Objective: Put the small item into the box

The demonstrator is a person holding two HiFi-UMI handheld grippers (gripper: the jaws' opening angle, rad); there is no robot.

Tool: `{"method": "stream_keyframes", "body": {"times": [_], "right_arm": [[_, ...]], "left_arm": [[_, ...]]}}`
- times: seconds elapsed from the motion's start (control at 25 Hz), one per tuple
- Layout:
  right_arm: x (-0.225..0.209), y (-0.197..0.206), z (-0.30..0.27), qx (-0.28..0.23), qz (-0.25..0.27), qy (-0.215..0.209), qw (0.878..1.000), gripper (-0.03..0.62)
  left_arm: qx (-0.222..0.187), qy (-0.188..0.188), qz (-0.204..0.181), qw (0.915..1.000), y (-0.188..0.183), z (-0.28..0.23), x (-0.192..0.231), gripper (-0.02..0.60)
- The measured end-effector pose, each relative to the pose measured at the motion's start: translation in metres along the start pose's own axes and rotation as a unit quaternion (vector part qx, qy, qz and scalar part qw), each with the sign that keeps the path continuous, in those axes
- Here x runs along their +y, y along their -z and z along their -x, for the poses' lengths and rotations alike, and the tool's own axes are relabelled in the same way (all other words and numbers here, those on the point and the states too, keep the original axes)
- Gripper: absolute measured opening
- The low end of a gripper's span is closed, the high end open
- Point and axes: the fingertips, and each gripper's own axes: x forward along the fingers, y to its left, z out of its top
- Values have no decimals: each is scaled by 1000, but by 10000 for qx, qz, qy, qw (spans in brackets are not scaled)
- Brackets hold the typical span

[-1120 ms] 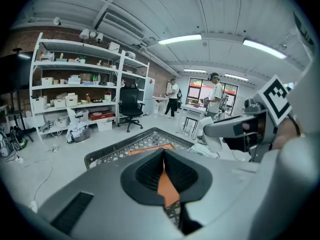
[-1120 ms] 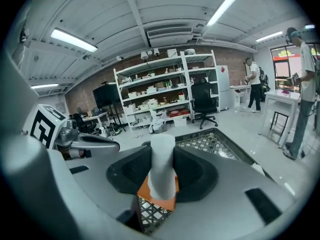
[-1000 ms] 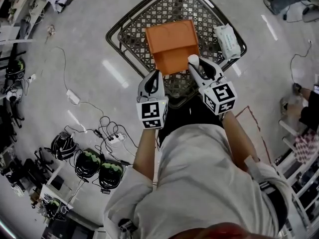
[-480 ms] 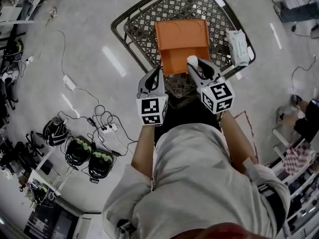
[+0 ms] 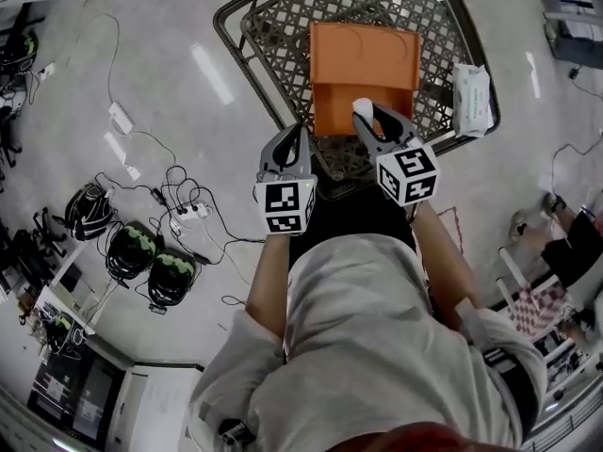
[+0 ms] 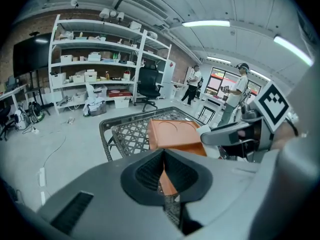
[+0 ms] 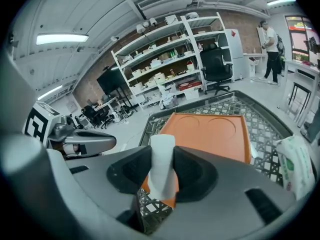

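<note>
Inside the right claw (image 5: 373, 113), small white item (image 7: 163, 156) clamped, above orange box (image 7: 212, 134)

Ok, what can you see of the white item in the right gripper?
The small white item is plain, matte, roughly cylindrical with a rounded top, no markings visible. It is pinched across its middle between the right gripper's dark pads, top poking above them. In the head view it hangs over the orange box's near edge.

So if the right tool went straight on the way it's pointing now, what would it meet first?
Probably the orange box in the wire cart. The right tool, shut on the white item, aims down at the box's near edge. Depth is hard to judge.
</note>
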Motion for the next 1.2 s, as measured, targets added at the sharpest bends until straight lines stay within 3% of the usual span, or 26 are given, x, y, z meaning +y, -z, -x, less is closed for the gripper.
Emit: {"method": "stream_keyframes", "body": {"times": [0.4,1.2], "right_arm": [[-7,32,-37,461,-87,-171,9988,127],[-17,72,-93,1494,-191,51,9886,129]], "left_arm": [[297,-179,265,9990,28,-13,16,11],[673,-419,678,9945,63,-31,38,11]]}}
